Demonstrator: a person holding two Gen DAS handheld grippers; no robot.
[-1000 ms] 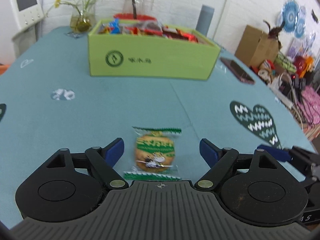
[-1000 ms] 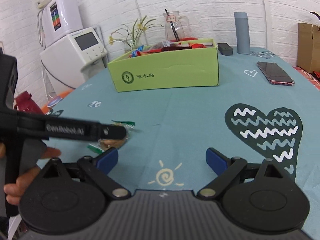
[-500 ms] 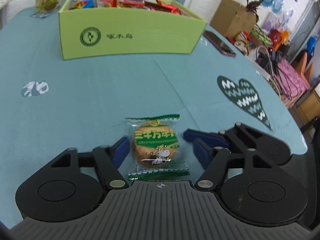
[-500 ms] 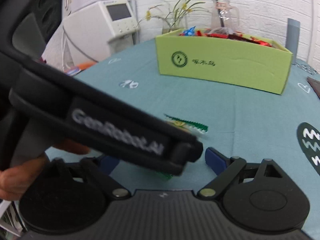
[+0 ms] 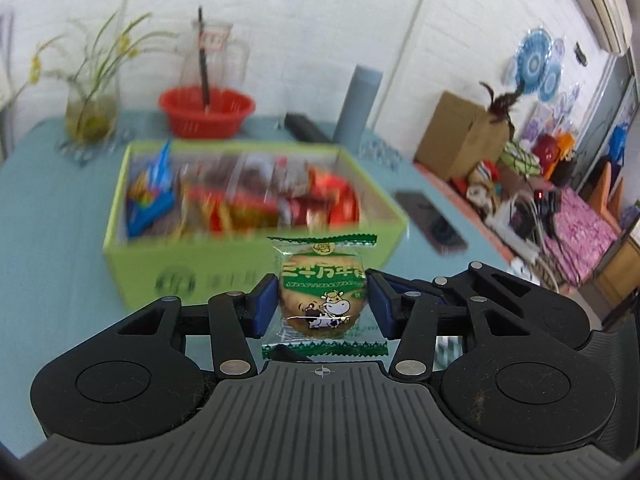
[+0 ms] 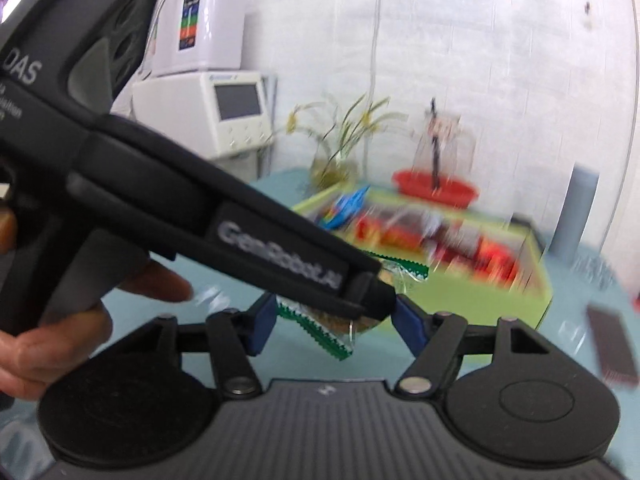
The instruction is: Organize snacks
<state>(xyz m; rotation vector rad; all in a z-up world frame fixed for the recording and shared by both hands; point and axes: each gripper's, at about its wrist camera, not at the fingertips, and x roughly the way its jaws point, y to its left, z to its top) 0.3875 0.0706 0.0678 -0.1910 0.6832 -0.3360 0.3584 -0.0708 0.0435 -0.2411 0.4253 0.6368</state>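
A green-edged biscuit packet (image 5: 322, 292) with a cow picture hangs in the air between the blue pads of my left gripper (image 5: 322, 300), whose jaws are closing and press on its sides. Beyond it stands the lime green box (image 5: 168, 268), full of blurred snack packs. In the right wrist view the left gripper's black body (image 6: 240, 232) crosses in front, held by a hand (image 6: 60, 320). My right gripper (image 6: 336, 318) is closing, with the packet (image 6: 320, 328) and the left gripper's tip between its fingers. I see no clear press by its pads.
On the teal table behind the box stand a red basket (image 5: 206, 116), a glass jug (image 5: 216, 60), a flower vase (image 5: 92, 116) and a grey cylinder (image 5: 358, 104). A phone (image 5: 430, 224) lies right of the box. White machines (image 6: 236, 112) stand at the far left.
My left gripper closed on the biscuit packet and lifted it off the table toward the box. My right gripper narrowed and came in around the left gripper's tip.
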